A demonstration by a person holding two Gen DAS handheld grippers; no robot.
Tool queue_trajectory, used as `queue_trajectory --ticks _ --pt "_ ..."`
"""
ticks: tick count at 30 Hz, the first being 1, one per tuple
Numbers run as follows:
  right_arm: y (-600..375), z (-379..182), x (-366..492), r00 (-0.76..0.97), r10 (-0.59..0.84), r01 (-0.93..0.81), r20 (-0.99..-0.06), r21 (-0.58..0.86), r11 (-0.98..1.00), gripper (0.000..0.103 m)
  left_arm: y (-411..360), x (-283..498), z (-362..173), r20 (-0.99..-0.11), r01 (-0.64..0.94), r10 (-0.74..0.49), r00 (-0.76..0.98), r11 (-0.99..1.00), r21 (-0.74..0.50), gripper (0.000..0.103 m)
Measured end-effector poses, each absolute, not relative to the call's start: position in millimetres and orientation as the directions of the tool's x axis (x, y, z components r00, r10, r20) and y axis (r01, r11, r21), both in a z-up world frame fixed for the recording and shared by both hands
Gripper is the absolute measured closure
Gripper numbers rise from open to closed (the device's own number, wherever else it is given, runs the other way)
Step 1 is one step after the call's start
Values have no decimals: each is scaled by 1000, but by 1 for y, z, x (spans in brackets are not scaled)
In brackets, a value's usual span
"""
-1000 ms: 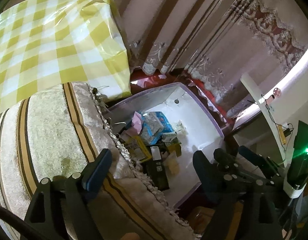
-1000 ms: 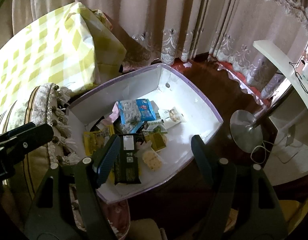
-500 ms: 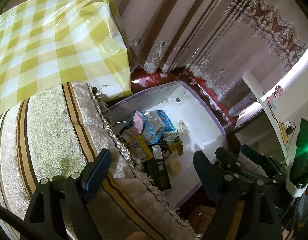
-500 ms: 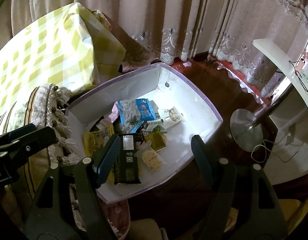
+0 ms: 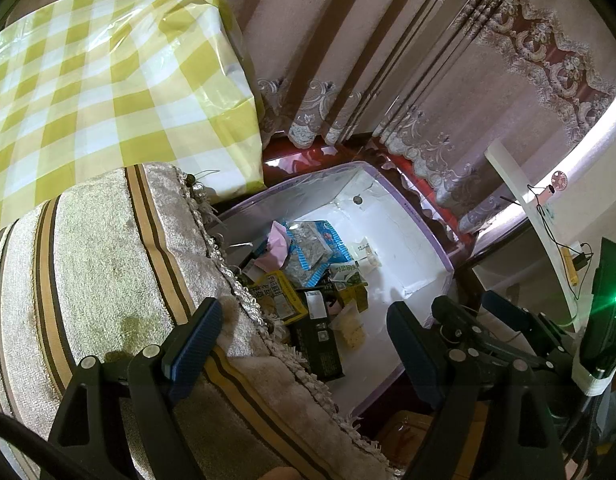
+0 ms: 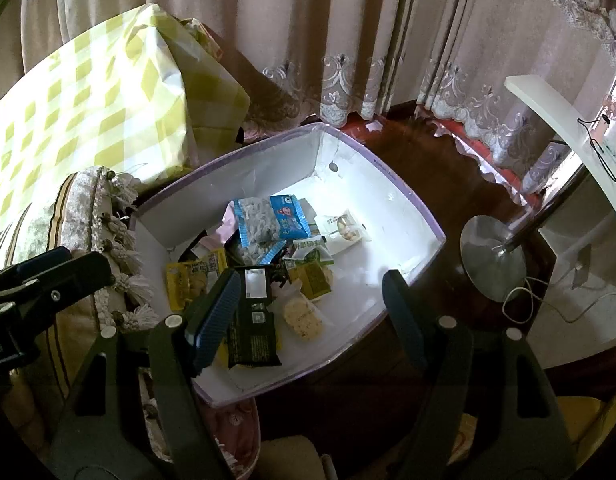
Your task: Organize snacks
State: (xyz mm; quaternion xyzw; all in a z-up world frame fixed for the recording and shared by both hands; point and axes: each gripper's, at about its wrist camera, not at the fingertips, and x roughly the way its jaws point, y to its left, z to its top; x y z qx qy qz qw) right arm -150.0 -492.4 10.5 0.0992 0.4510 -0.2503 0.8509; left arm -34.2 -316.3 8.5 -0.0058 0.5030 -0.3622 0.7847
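Both tongs are hovering released above the snacks.
Ahead of the right tongs (image 6: 308, 304) and left tongs (image 5: 300, 344), packets are lying piled in the white purple-rimmed cardboard box (image 6: 388, 208), awaiting sorting.

The dark wooden floor (image 6: 420, 184) carries a white box (image 6: 388, 208) with a lilac rim. Snack packets lie on the box bottom: a blue bag (image 6: 270, 220), a yellow packet (image 6: 186, 280), a black packet (image 6: 254, 328) and a green packet (image 6: 314, 276). Beside the box a round metal lamp base (image 6: 492, 258) and a white cable (image 6: 548, 304) rest on the floor.
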Motion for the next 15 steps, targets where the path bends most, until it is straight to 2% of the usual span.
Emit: queue_trajectory --ticks 15 --pt "-493 10 -151 467 -337 517 -818 -57 854 27 -316 -34 8 -786 562 -574 232 738 -373 18"
